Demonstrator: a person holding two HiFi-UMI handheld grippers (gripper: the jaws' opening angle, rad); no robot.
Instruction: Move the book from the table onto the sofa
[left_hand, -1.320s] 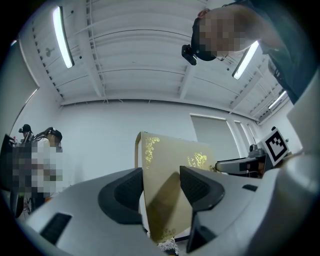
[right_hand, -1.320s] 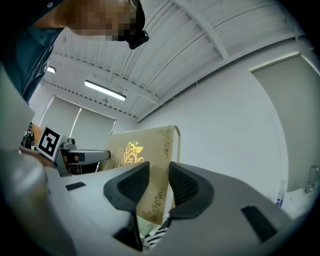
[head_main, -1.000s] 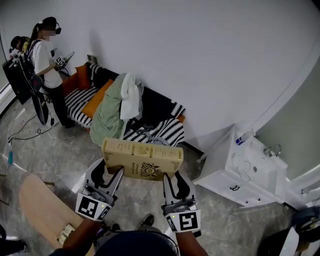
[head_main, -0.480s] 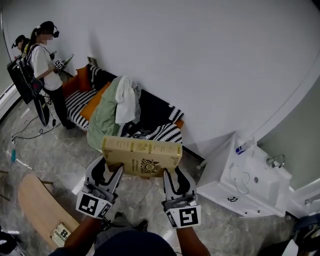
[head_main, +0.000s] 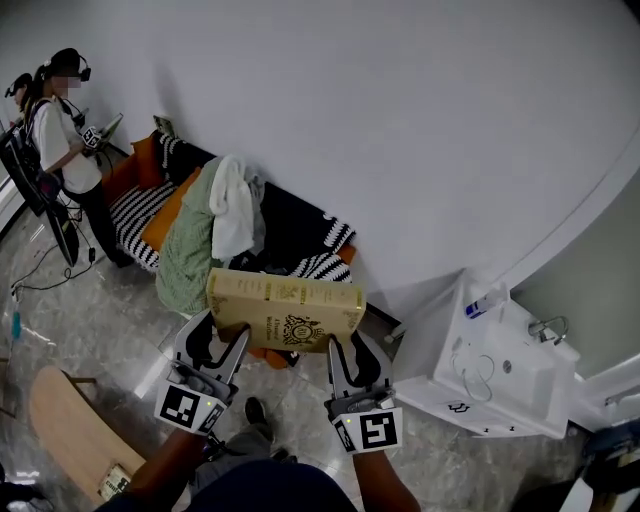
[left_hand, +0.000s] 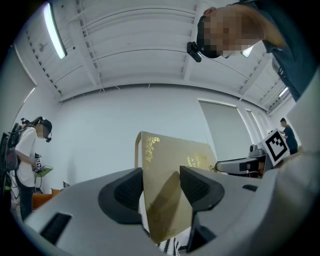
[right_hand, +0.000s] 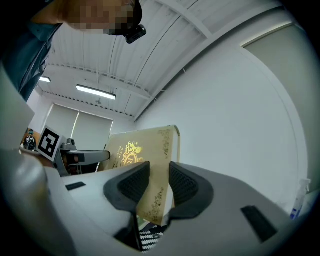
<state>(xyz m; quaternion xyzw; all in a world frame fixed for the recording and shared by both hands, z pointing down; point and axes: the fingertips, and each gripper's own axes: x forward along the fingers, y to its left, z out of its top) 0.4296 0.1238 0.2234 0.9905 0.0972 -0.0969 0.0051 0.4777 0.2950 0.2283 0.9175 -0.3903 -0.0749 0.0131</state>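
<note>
A white-walled room with a striped sofa (head_main: 300, 225) is recorded in the head view only; the book (head_main: 285, 312) is held in the air at the sofa's 6 o'clock. It is clamped by the left gripper (head_main: 217, 338) at its 7 o'clock and the right gripper (head_main: 352, 358) at 5 o'clock. Pad contact on both covers is shown only in the gripper views.

Gold-patterned tan book (head_main: 286, 312), aloft, before sofa (head_main: 300, 225)
</note>
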